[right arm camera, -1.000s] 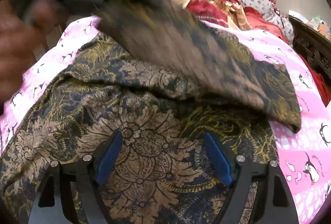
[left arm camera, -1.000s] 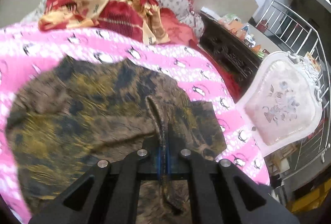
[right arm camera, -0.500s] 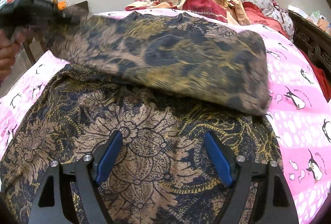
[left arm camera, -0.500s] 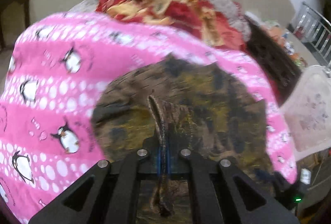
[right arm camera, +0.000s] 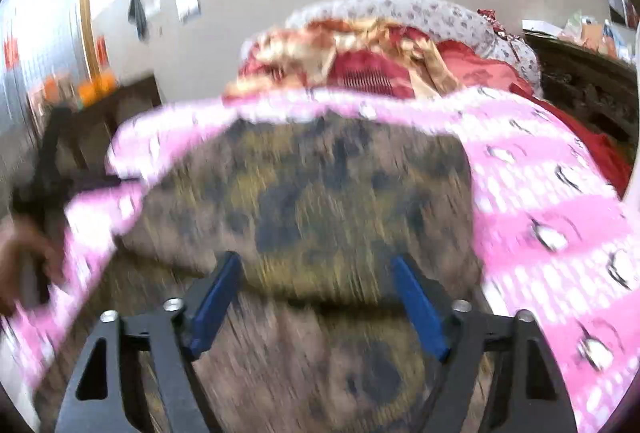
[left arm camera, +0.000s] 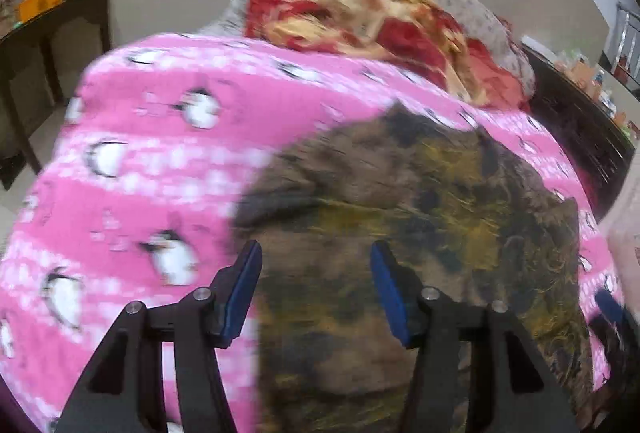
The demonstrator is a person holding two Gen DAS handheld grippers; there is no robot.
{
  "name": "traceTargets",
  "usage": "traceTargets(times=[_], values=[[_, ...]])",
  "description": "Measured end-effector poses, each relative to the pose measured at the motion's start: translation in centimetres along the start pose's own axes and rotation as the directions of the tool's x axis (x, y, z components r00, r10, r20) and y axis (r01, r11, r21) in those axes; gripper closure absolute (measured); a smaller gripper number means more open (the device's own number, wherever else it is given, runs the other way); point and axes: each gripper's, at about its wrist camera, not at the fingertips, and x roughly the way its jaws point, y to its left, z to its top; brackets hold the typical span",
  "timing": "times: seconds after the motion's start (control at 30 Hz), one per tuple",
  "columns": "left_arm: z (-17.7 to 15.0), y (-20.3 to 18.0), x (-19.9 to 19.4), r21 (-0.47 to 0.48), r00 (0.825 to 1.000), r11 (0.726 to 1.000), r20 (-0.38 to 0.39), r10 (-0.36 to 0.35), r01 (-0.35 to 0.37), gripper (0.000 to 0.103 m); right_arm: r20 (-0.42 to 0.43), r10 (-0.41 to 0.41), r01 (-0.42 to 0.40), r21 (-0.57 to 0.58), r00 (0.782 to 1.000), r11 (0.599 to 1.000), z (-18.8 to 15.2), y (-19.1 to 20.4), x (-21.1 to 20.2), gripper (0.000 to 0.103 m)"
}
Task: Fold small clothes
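Note:
A brown, gold and dark blue patterned garment (left arm camera: 420, 217) lies folded over on the pink penguin-print blanket (left arm camera: 160, 153). My left gripper (left arm camera: 316, 273) is open and empty, over the garment's left edge. My right gripper (right arm camera: 316, 281) is open and empty, just above the near part of the same garment (right arm camera: 328, 201). Both views are blurred by motion. The other gripper and a hand (right arm camera: 24, 265) show at the left edge of the right wrist view.
A heap of red and cream cloth (left arm camera: 376, 17) on a floral pillow lies at the far end of the bed. A dark wooden table (left arm camera: 48, 45) stands to the left. Dark carved furniture (left arm camera: 580, 129) runs along the right side.
My left gripper has let go of the garment's edge and now stands open. The folded flap has dropped flat onto the garment. Both cameras have swung, with the right one tilting upward.

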Motion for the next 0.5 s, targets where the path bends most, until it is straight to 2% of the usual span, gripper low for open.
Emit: traceTargets(times=[0.07, 0.1, 0.17, 0.2, 0.23, 0.27, 0.3, 0.33, 0.4, 0.43, 0.5], values=[[-0.2, -1.1, 2.0, -0.003, 0.999, 1.000, -0.045, 0.022, -0.022, 0.048, -0.053, -0.008, 0.009, 0.028, 0.999, 1.000, 1.7, -1.0, 1.6, 0.062], [-0.6, -1.3, 3.2, -0.004, 0.997, 0.999, -0.061, 0.053, -0.053, 0.048, -0.066, -0.021, 0.024, 0.045, 0.998, 0.999, 2.3, -1.9, 2.4, 0.062], [-1.6, -0.8, 4.6, -0.022, 0.990, 0.992, -0.072, 0.123, -0.125, 0.051, -0.146, -0.090, 0.092, 0.007, 0.985, 0.996, 2.1, -4.4, 4.7, 0.063], [-1.9, -0.6, 4.5, -0.036, 0.989, 0.989, -0.058, 0.139, -0.141, 0.051, -0.221, -0.101, 0.106, 0.010, 0.970, 0.994, 1.2, -5.9, 6.0, 0.066], [-2.6, -0.4, 4.1, -0.042, 0.988, 0.988, -0.025, 0.150, -0.151, 0.051, -0.303, -0.124, 0.136, 0.019, 0.945, 0.991, -0.2, -7.8, 7.4, 0.070], [-3.3, -0.3, 3.8, -0.035, 0.987, 0.986, -0.007, 0.163, -0.163, 0.051, -0.295, -0.062, 0.083, 0.060, 0.954, 0.995, -1.3, -9.8, 7.2, 0.074], [-4.1, -0.3, 3.5, -0.025, 0.982, 0.982, 0.014, 0.187, -0.186, 0.046, -0.279, -0.012, 0.043, 0.106, 0.960, 0.993, -1.6, -10.9, 6.6, 0.083], [-4.3, 0.2, 3.3, -0.054, 0.983, 0.981, 0.012, 0.186, -0.185, 0.042, -0.295, 0.006, 0.036, 0.137, 0.955, 0.990, -1.6, -11.6, 6.4, 0.086], [-4.4, 1.5, 3.3, -0.128, 0.987, 0.979, -0.001, 0.158, -0.157, 0.035, -0.335, -0.016, 0.043, 0.074, 0.942, 0.996, -0.8, -11.0, 6.4, 0.086], [-4.4, 2.0, 3.4, -0.157, 0.991, 0.979, -0.002, 0.134, -0.132, 0.035, -0.344, -0.029, 0.053, 0.061, 0.939, 0.997, -0.3, -10.6, 6.3, 0.086], [-4.3, 1.6, 3.4, -0.138, 0.988, 0.979, -0.001, 0.152, -0.151, 0.035, -0.293, -0.042, 0.065, 0.068, 0.955, 0.996, 1.9, -10.2, 5.7, 0.085]])
